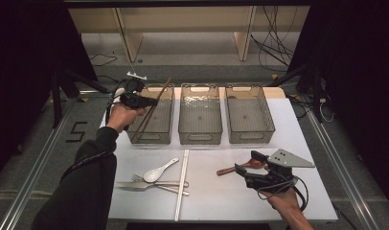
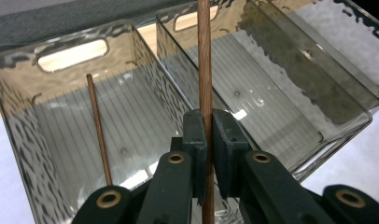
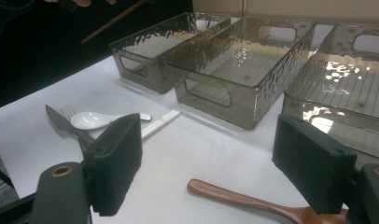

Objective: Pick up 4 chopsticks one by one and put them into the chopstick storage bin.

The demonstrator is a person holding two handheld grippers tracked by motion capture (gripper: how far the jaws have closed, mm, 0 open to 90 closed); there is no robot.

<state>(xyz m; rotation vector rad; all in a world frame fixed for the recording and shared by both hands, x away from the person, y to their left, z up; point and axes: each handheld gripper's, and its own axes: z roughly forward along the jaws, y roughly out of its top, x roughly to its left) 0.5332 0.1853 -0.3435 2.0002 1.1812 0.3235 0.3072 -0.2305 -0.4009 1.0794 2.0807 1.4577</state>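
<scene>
Room: a dark space with a grey floor (image 1: 192,52), cables and a light wooden shelf frame (image 1: 183,28) behind the table.
Table: a white top (image 1: 216,191), with three bins in a row at the far side and cutlery on the near side.
Left bin: a clear smoky plastic bin (image 1: 152,136); one brown chopstick (image 2: 99,130) lies inside it, leaning from the floor of the bin toward the far wall.
Middle bin: a bin (image 1: 200,136) of the same kind, just beside the left one.
Right bin: the third bin (image 1: 250,136), just beside the middle one.
Left gripper: the gripper (image 1: 153,101) is above the left bin; its jaws are clenched on a second chopstick.
Held chopstick: this brown stick (image 2: 205,70) stands between the two pads, slanted over the left bin, one end up past the far edge.
Right gripper: the gripper (image 1: 241,172) rests low over the near right part of the table; its jaws are released, wide apart, with nothing between the pads.
Wooden spoon: a brown spoon (image 3: 243,198) lies on the table just in front of the right gripper.
White chopsticks: a white pair (image 1: 182,184) lies together, running from near to far in the middle of the table.
Knife and fork: a knife (image 1: 135,185) and a fork (image 1: 137,178) lie to the left of the white pair.
White spoon: a ceramic soup spoon (image 1: 159,171) lies over them.
</scene>
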